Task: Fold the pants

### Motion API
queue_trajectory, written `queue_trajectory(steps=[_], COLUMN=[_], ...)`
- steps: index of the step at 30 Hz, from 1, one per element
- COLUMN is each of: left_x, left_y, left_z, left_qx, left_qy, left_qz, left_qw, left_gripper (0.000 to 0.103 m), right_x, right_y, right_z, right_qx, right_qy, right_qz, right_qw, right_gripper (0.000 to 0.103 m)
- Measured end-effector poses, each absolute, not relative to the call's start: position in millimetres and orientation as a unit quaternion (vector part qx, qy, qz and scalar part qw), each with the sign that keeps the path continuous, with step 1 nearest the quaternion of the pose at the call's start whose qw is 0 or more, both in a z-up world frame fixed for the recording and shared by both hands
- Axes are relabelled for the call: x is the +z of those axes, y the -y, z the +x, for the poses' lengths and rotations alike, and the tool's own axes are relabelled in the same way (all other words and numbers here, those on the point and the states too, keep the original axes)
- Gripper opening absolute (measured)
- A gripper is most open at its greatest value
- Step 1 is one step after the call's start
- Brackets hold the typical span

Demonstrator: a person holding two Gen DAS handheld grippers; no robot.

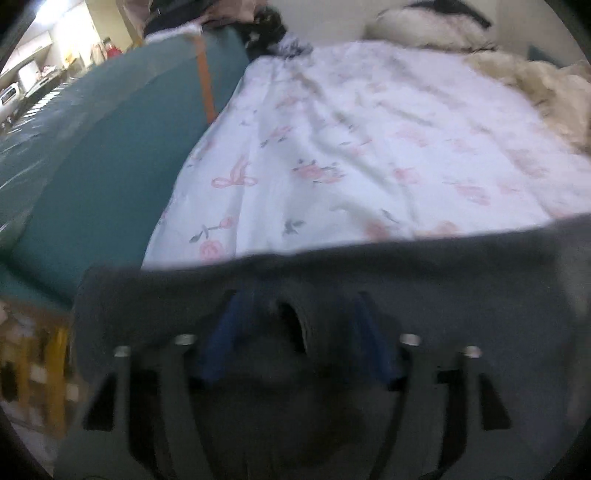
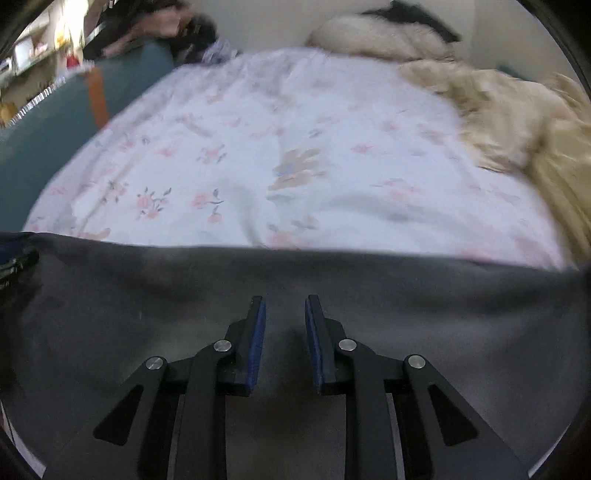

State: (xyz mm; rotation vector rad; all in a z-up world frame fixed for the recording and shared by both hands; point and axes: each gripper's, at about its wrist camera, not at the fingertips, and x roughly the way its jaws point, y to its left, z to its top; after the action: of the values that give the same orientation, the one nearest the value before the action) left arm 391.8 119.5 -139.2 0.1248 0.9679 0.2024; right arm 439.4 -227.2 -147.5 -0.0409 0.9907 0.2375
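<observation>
We see dark grey pants (image 2: 280, 273) spread across the near edge of a bed, filling the lower part of both views. Beyond the pants lies a white floral sheet (image 2: 295, 166), creased, with pink roses and bows. Past the sheet, on its far right, a cream fluffy blanket (image 2: 517, 122) is bunched up, and behind that sits a white and black pillow (image 2: 388, 33) against the pale wall. To the left of the sheet runs a teal padded panel (image 1: 110, 147) with an orange strap (image 1: 205, 85) down it; dark clothes (image 1: 266, 29) are heaped at its far end. Further left of the panel we make out bright shelves, too blurred to read.

The right claw (image 2: 284, 310) hangs over the pants with its blue pads (image 2: 258, 339) a narrow gap apart and nothing between them. The left claw (image 1: 291, 314) has its pads spread wider, and a fold of the grey cloth bulges up between them; the picture is blurred, so we cannot tell whether it grips the cloth.
</observation>
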Motion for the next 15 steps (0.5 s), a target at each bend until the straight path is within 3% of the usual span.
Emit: queue_trajectory(steps=[2,5,12,15], left_x=[-136.0,-145.1,-189.9,-190.1], left_y=[-115.8,-113.9,-120.1,-116.1], left_z=[368.1,338.0,327.2,319.0], left_qx=[0.069,0.048,0.055,0.060], left_qy=[-0.464,-0.475,-0.521,-0.507], left_qz=[0.051,0.043,-0.011,-0.005], left_qw=[0.882,0.878,0.852,0.860], left_gripper=[0.065,0.065,0.067,0.067], right_x=[-136.1,-130.6,-143.3,-152.6], right_y=[269.8,363.2,609.8,659.2], right_z=[406.3,366.3,315.0,326.4], right_qx=[0.089,0.015,-0.224,-0.252], right_qy=[-0.452,-0.429,-0.416,-0.430], right_qz=[-0.002,0.039,0.191,0.234], right_qw=[0.888,0.902,0.860,0.834], right_gripper=[0.023,0.067,0.068,0.067])
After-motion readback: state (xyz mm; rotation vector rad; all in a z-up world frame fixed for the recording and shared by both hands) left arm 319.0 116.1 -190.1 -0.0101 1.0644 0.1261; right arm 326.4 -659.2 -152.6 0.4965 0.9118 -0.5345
